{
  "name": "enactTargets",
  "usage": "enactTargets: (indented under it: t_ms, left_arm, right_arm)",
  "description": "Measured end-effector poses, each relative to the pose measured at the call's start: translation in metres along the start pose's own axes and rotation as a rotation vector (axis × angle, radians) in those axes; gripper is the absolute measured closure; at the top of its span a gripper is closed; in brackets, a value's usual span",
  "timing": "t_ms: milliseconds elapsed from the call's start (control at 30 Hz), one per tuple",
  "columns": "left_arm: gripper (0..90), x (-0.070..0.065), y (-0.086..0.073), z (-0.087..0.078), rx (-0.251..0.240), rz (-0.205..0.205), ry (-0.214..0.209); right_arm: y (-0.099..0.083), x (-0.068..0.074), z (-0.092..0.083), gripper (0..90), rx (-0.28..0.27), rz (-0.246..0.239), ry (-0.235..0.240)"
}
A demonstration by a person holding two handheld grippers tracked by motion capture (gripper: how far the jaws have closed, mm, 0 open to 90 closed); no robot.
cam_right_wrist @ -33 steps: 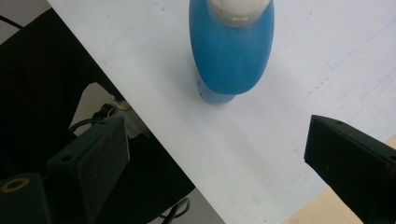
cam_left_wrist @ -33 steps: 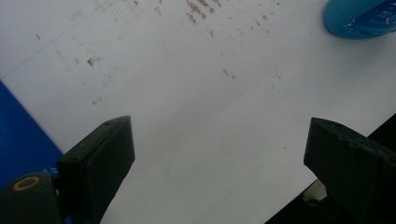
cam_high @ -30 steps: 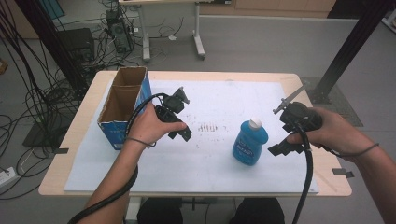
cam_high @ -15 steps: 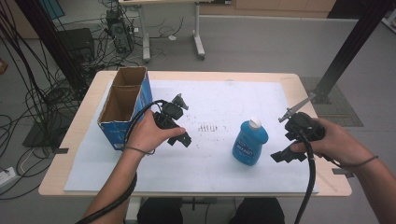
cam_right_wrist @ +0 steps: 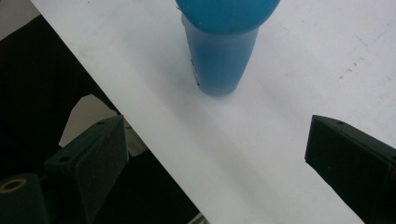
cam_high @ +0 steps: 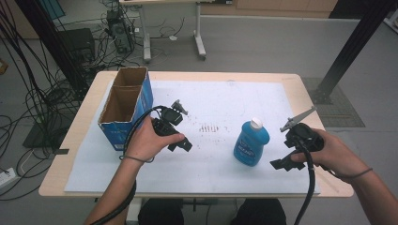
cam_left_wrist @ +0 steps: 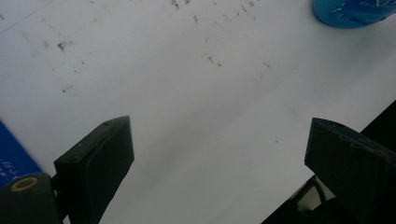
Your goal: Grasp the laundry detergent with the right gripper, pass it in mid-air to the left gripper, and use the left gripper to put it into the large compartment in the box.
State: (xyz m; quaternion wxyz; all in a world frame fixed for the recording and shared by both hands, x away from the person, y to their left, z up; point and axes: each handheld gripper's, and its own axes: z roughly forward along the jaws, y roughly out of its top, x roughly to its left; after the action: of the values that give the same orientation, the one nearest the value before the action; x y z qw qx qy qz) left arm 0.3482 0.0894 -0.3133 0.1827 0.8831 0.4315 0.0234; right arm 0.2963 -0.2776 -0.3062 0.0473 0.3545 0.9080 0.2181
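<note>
A blue bottle with a white cap [cam_high: 251, 140] stands upright on the white sheet [cam_high: 225, 98], right of centre. My right gripper [cam_high: 280, 145] hovers just right of it, open and apart from it. In the right gripper view the bottle [cam_right_wrist: 222, 56] stands ahead of the wide-spread jaws of the right gripper [cam_right_wrist: 219, 149], outside them. My left gripper [cam_high: 184, 125] is open over the sheet, between the box and the bottle, with nothing in it. The left gripper view has the left gripper [cam_left_wrist: 224, 154] over bare sheet and the bottle's base [cam_left_wrist: 355, 11] at the top right.
An open cardboard box with blue sides [cam_high: 124, 105] stands at the table's left; its corner [cam_left_wrist: 11, 158] is beside my left jaw. The wooden table [cam_high: 80, 126] borders the sheet. The near edge of the sheet [cam_right_wrist: 154, 140] runs under my right gripper. Cables lie on the floor at left.
Both grippers have drifted a little toward the near edge of the table, the right one more. The bottle has stayed in place.
</note>
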Motion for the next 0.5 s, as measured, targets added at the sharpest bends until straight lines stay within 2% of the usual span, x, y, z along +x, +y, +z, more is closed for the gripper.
enactTargets:
  t_ms: [167, 333, 400, 500]
  left_arm:
    - [8.3, -0.003, -0.005, 0.004, -0.008, -0.001, 0.005]
    - [8.3, -0.006, -0.010, 0.005, -0.027, -0.003, 0.003]
    - [8.4, -0.008, -0.012, 0.005, -0.042, -0.008, 0.001]
    - [8.4, -0.009, -0.014, 0.005, -0.041, -0.002, -0.002]
  right_arm:
    - [-0.008, 0.000, 0.016, 5.4, -0.035, 0.012, -0.002]
    - [-0.014, 0.000, 0.024, 5.1, -0.060, 0.025, -0.008]
    - [-0.019, 0.000, 0.030, 4.8, -0.086, 0.030, -0.013]
    - [-0.023, 0.000, 0.035, 4.7, -0.103, 0.026, -0.017]
